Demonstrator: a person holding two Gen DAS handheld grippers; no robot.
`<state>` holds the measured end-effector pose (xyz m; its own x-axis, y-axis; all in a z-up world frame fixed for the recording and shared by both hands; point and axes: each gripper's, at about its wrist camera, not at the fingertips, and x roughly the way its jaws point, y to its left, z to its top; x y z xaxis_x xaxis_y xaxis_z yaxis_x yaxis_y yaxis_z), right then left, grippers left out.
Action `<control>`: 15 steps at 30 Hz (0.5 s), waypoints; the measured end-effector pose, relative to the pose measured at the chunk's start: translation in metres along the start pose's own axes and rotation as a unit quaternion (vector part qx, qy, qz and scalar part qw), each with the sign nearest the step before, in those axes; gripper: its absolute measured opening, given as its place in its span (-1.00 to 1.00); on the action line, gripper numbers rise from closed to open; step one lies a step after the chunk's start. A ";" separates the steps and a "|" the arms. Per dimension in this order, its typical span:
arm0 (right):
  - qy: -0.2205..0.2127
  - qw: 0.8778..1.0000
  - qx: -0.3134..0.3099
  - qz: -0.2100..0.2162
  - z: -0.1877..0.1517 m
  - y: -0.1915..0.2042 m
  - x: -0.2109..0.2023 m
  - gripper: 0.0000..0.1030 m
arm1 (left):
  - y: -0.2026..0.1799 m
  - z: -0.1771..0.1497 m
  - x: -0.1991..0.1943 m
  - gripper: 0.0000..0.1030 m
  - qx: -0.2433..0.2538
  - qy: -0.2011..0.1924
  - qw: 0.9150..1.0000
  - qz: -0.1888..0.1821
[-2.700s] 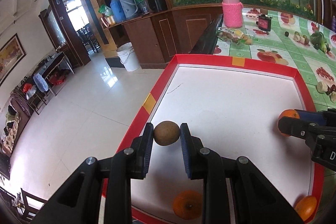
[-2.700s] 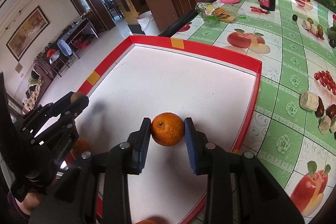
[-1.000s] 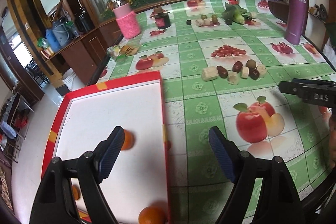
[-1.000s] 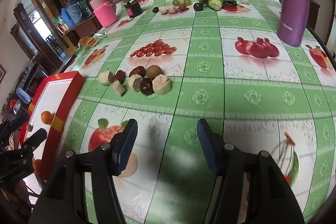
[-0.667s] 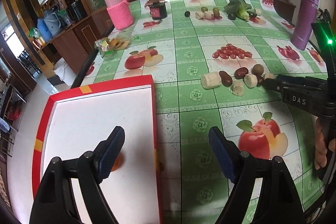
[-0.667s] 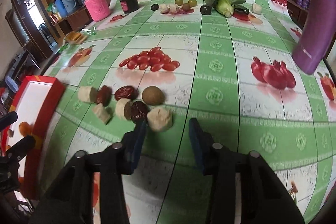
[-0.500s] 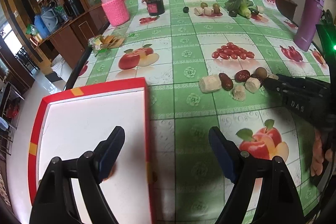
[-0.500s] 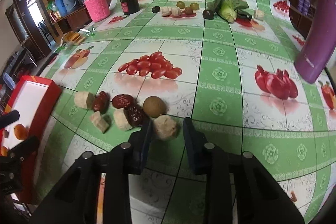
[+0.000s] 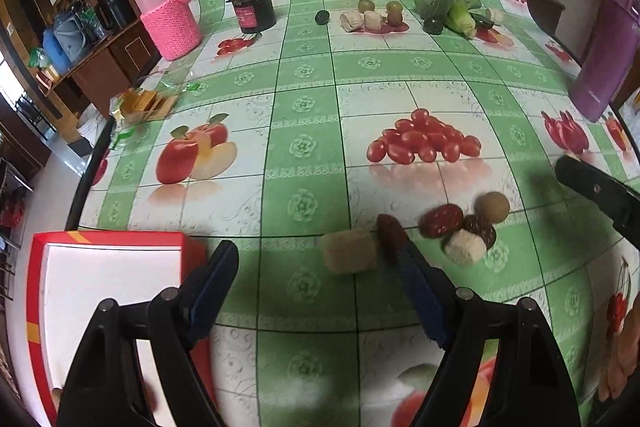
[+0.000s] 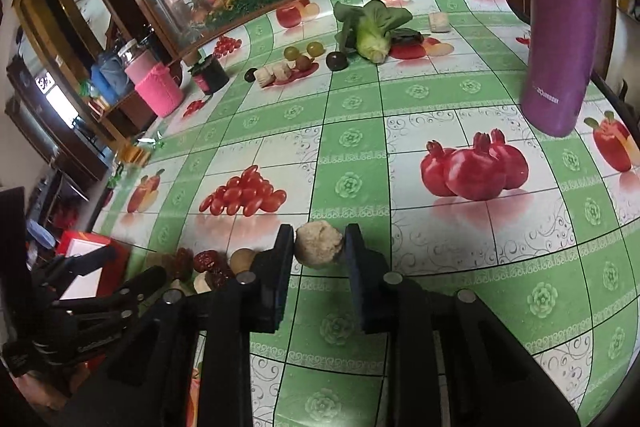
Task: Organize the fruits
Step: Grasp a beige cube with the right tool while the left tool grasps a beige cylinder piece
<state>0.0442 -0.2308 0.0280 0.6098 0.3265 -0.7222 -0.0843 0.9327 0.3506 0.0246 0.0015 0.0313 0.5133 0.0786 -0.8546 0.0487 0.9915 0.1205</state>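
The right gripper (image 10: 319, 247) is clamped on a rough, beige, rounded chunk (image 10: 319, 244). The left gripper (image 9: 316, 267) is closing; a pale, grainy block (image 9: 349, 255) lies between its blue pads (image 9: 210, 281), untouched.

Two close wrist views, angled downward, sharing the tablecloth (image 9: 304, 75) fruit pile (image 10: 208, 263)

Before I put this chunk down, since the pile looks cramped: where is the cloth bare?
Bare: the squares between the purple bottle, the far leafy vegetable and the right gripper holding the beige chunk. Crowded: the red dates and brown fruit by the red-rimmed tray, where the left gripper is closing.
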 end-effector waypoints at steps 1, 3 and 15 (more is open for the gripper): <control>0.000 1.000 0.002 0.002 0.000 0.000 -0.001 -0.46 | 0.000 0.001 0.002 0.37 -0.003 0.003 1.000 -0.003; 0.001 1.000 0.000 0.006 0.000 0.002 -0.001 -0.46 | -0.001 0.001 0.007 0.23 -0.004 0.008 1.000 -0.013; -0.007 1.000 -0.014 0.007 -0.004 0.006 -0.003 -0.46 | 0.005 -0.009 -0.020 -0.46 -0.016 -0.024 0.998 -0.062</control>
<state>0.0388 -0.2253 0.0294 0.6199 0.3368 -0.7087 -0.1137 0.9322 0.3436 0.0071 0.0061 0.0449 0.5463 -0.0489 -0.8362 0.0873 0.9962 -0.0012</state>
